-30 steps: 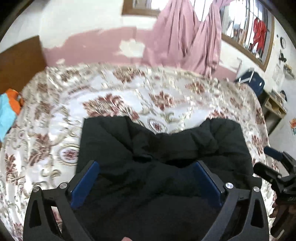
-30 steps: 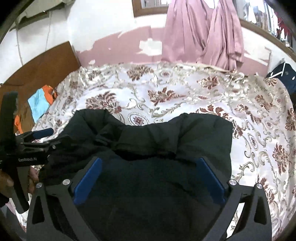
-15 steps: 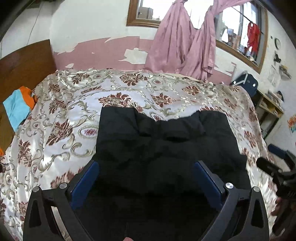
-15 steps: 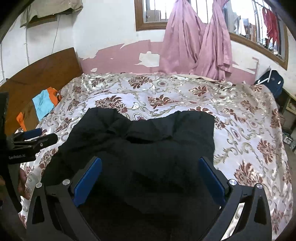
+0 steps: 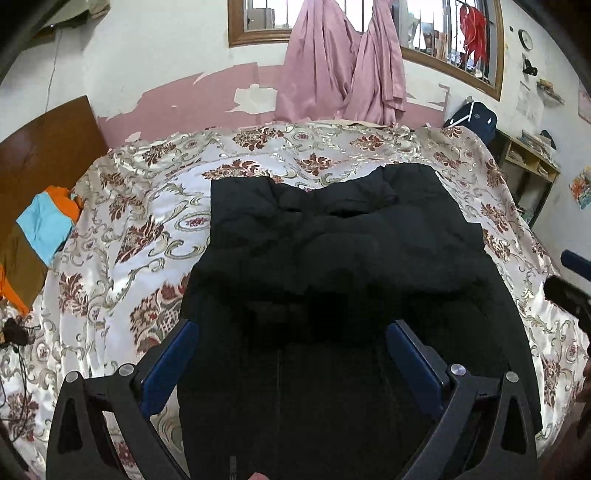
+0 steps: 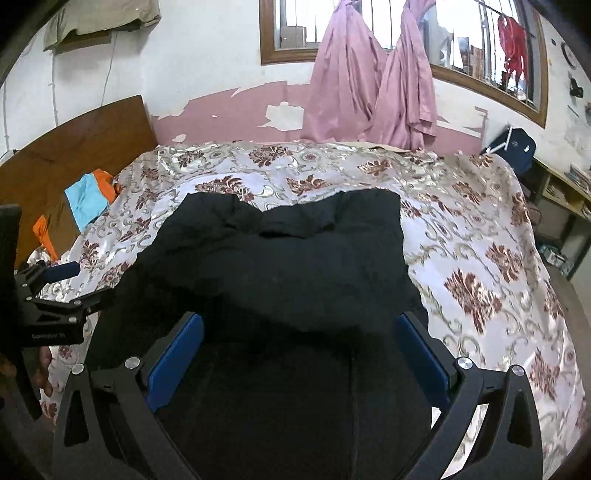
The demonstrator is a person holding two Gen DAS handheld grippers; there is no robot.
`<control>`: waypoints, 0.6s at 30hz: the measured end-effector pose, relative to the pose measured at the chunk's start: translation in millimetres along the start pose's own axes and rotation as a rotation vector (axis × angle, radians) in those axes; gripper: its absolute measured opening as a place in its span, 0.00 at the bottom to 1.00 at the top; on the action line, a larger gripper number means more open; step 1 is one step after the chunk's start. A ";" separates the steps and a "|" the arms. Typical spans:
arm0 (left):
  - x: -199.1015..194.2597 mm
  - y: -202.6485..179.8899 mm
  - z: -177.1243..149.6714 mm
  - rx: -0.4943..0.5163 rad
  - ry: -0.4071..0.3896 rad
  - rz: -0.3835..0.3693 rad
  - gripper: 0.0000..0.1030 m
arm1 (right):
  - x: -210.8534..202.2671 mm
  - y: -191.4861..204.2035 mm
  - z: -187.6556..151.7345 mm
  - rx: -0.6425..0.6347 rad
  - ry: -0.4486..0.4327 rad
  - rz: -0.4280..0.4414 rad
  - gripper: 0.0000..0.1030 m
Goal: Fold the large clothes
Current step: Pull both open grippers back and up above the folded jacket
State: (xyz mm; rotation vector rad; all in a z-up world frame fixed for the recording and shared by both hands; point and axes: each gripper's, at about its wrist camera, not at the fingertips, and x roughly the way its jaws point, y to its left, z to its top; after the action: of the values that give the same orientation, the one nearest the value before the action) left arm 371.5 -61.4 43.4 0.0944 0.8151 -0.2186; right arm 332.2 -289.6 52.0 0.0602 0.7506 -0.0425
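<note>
A black garment (image 5: 332,251) is seen spread flat on the bed (image 5: 122,266), over a floral cover, its far edge rumpled at 12 o'clock. In the left wrist view it fills the middle of the frame and runs down to 6 o'clock, beneath the left tool (image 5: 291,354). This tool is held with its blue pads (image 5: 168,365) wide apart; nothing is gripped between them. The pads are seen above the cloth; contact cannot be told.

In the right wrist view the garment (image 6: 288,266) is again centred, with bare cover showing from 1 to 4 o'clock. The right tool (image 6: 299,354) is likewise spread wide, and nothing is clamped between its pads (image 6: 173,362). Whether they touch the fabric cannot be told.

Each tool is caught in the other's view: the right tool (image 5: 569,291) at 3 o'clock in the left wrist view, beside the garment's edge, and the left tool (image 6: 55,310) at 9 o'clock in the right wrist view, with a hand (image 6: 40,365) partly seen below it.

A blue and orange cloth (image 5: 48,225) is noted at 9 o'clock, near the wooden headboard (image 5: 44,147) and well apart from the garment. Pink curtains (image 5: 343,62) are hung at 12 o'clock under a window (image 5: 258,22). A dark blue bag (image 5: 474,118) is seen at 2 o'clock past the bed's far corner.
</note>
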 end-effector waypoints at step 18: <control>-3.3 -3.0 -53.6 0.054 0.203 0.041 1.00 | -36.4 -13.0 -56.5 -0.014 0.099 -0.031 0.98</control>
State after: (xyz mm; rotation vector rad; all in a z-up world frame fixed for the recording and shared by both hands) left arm 330.6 -54.8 9.2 0.1860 1.0085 -0.1938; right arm 266.4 -298.0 35.1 0.0381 0.8512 -0.0639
